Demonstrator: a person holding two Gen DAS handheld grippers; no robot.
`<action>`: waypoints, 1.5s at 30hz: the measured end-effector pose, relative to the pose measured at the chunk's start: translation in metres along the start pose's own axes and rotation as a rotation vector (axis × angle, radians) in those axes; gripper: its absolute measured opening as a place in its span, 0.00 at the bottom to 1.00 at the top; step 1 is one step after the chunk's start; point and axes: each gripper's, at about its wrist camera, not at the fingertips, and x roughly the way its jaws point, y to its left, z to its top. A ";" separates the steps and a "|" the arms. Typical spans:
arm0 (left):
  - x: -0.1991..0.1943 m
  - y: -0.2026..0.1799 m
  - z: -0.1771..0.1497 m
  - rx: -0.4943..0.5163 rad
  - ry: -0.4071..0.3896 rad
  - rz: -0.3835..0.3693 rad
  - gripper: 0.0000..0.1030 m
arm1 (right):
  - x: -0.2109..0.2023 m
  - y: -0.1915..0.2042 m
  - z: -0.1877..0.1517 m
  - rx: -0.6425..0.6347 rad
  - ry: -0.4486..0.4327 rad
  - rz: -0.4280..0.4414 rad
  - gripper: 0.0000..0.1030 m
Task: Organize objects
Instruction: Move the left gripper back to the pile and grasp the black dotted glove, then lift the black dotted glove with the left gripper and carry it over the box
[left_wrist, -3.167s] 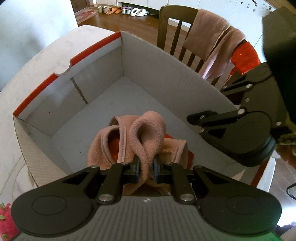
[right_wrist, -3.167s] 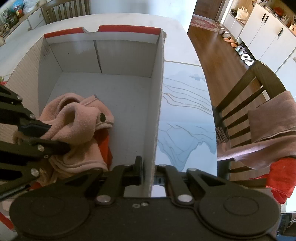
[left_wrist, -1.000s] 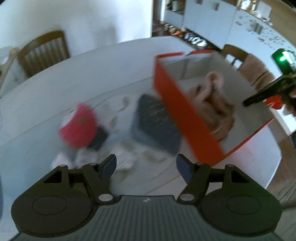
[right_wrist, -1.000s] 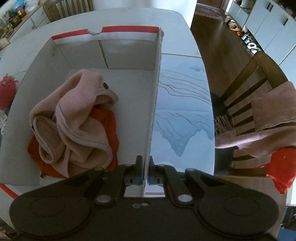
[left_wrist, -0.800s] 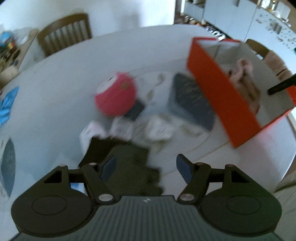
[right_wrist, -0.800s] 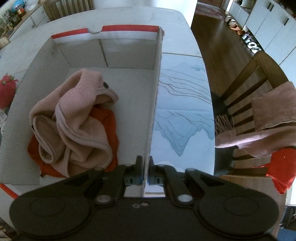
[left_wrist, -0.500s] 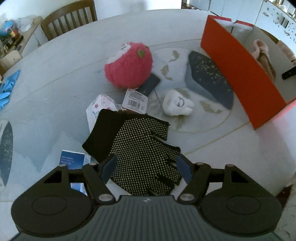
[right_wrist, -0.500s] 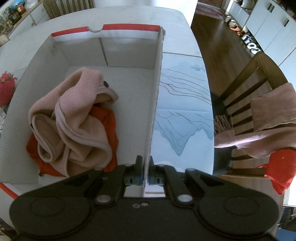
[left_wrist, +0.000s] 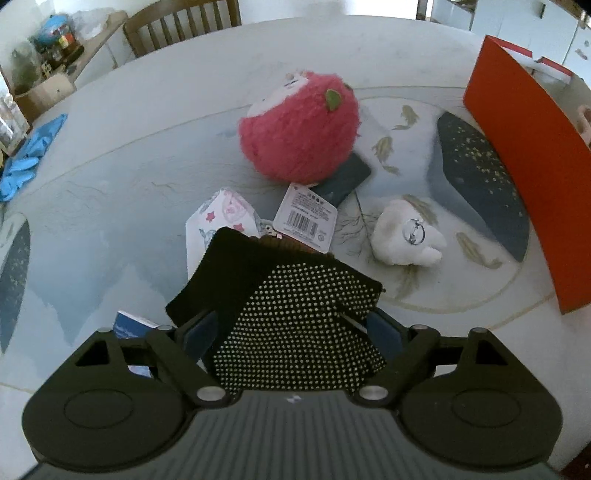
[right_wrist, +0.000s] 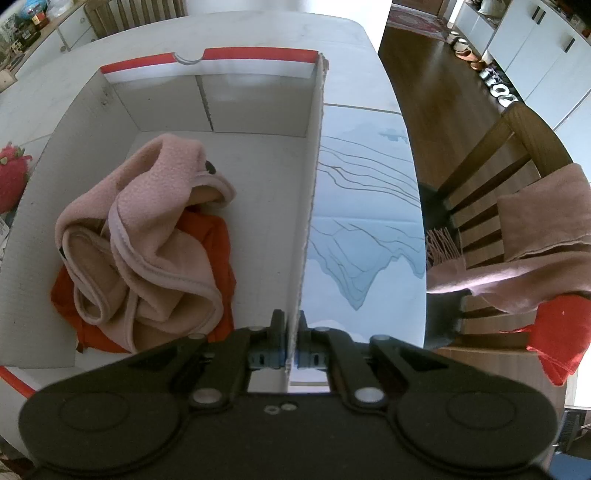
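Gloves sit between the left gripper's just-widened jaws, so I'd sink lower before squeezing, while the right gripper pinches the box wall.

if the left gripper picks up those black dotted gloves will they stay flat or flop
Probably flop: the black dotted gloves are knit fabric, already lying folded and draped. The raised dots should help them resist slipping. The left gripper has just been opening its jaws around them, so only one layer might get caught.

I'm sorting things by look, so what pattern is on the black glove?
Black glove with rows of small pale dots, clearest in the left wrist view.
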 end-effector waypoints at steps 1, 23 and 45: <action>0.001 0.000 0.001 0.000 0.004 0.002 0.85 | 0.000 0.000 0.000 0.000 0.000 0.000 0.03; -0.055 0.009 -0.006 -0.017 0.007 -0.094 0.20 | 0.000 0.000 0.000 -0.006 -0.005 0.005 0.03; -0.164 -0.055 0.057 0.218 -0.150 -0.261 0.18 | 0.000 -0.001 0.000 -0.023 -0.002 0.011 0.04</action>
